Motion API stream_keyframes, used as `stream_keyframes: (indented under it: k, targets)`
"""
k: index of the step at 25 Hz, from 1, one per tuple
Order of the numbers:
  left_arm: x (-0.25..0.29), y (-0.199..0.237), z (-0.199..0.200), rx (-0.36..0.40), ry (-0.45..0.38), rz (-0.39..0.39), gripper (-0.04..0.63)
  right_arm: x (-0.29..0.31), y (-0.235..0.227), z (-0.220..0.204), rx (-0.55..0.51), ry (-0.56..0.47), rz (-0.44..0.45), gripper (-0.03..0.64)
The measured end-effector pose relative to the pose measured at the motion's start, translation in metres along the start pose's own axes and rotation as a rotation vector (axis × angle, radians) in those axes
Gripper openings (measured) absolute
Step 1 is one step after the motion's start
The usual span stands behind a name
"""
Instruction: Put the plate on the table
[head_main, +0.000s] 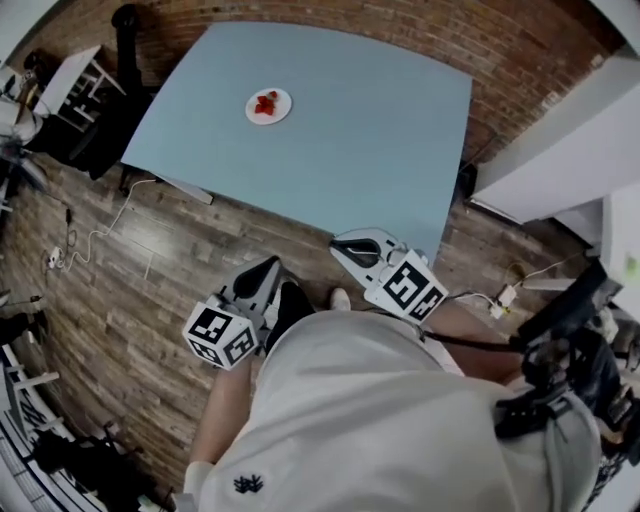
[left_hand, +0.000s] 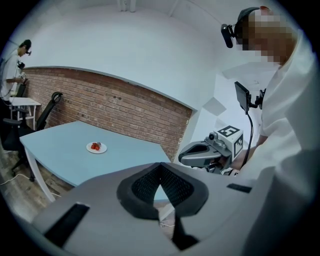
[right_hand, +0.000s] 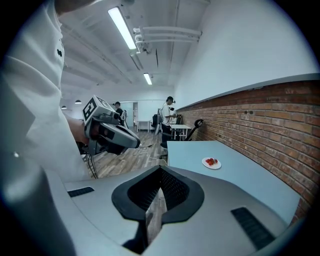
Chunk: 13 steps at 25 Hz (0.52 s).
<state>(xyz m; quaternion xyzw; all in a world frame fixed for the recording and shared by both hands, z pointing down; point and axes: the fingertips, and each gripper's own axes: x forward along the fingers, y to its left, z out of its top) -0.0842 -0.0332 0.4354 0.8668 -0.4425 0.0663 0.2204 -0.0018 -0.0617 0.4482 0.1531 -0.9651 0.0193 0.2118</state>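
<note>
**Plate sits on blue table as both grippers hang back, empty**

A small white plate (head_main: 268, 105) carrying pieces of red food (head_main: 265, 103) lies flat on the pale blue table (head_main: 350, 150), toward the far side near the brick wall (head_main: 330, 15) and well inside the edges. The person stands off the near corner on the wooden floor (head_main: 120, 280), well apart from the plate. The left gripper (head_main: 270, 264) and right gripper (head_main: 340, 244) are held close to the body, each with jaws pressed together on nothing.

By the look of it the placing is done. Doing this step well now likely means leaving the plate level and untouched and keeping both tools clear of the tabletop.

The plate is round, so it has no long axis and points no particular way; it rests face up.
</note>
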Motion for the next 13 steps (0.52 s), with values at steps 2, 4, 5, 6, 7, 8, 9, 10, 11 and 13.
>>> stream_keyframes:
  k: [2, 4, 5, 6, 7, 8, 9, 10, 11, 13]
  targets:
    - [0.001, -0.002, 0.001, 0.000, -0.001, -0.003, 0.002, -0.002, 0.001, 0.001, 0.000, -0.003, 0.001, 0.009]
    - [0.003, -0.005, 0.000, -0.001, 0.001, -0.010, 0.002, -0.004, 0.002, -0.001, -0.002, 0.000, -0.002, 0.009]
    - [0.003, -0.006, -0.001, 0.000, 0.002, -0.013, 0.002, -0.005, 0.003, -0.002, -0.002, 0.002, -0.004, 0.009]
    - [0.004, -0.007, -0.002, 0.001, 0.003, -0.017, 0.002, -0.006, 0.003, -0.003, -0.002, 0.003, -0.005, 0.009]
    - [0.003, -0.008, -0.003, 0.001, 0.003, -0.018, 0.002, -0.006, 0.005, -0.004, -0.002, 0.003, -0.006, 0.009]
    - [0.002, -0.007, -0.004, 0.001, 0.004, -0.017, 0.002, -0.005, 0.006, -0.004, -0.002, 0.004, -0.005, 0.009]
    - [0.001, -0.007, -0.005, 0.001, 0.003, -0.014, 0.002, -0.004, 0.008, -0.004, -0.004, 0.004, -0.003, 0.009]
    - [-0.001, -0.006, -0.005, 0.001, 0.002, -0.010, 0.002, -0.003, 0.009, -0.004, -0.007, 0.004, 0.000, 0.009]
    - [-0.003, -0.004, -0.005, 0.000, 0.001, -0.006, 0.002, -0.001, 0.010, -0.003, -0.010, 0.004, 0.003, 0.009]
    - [-0.007, -0.001, -0.006, -0.001, -0.002, 0.003, 0.002, 0.003, 0.012, -0.002, -0.017, 0.002, 0.010, 0.009]
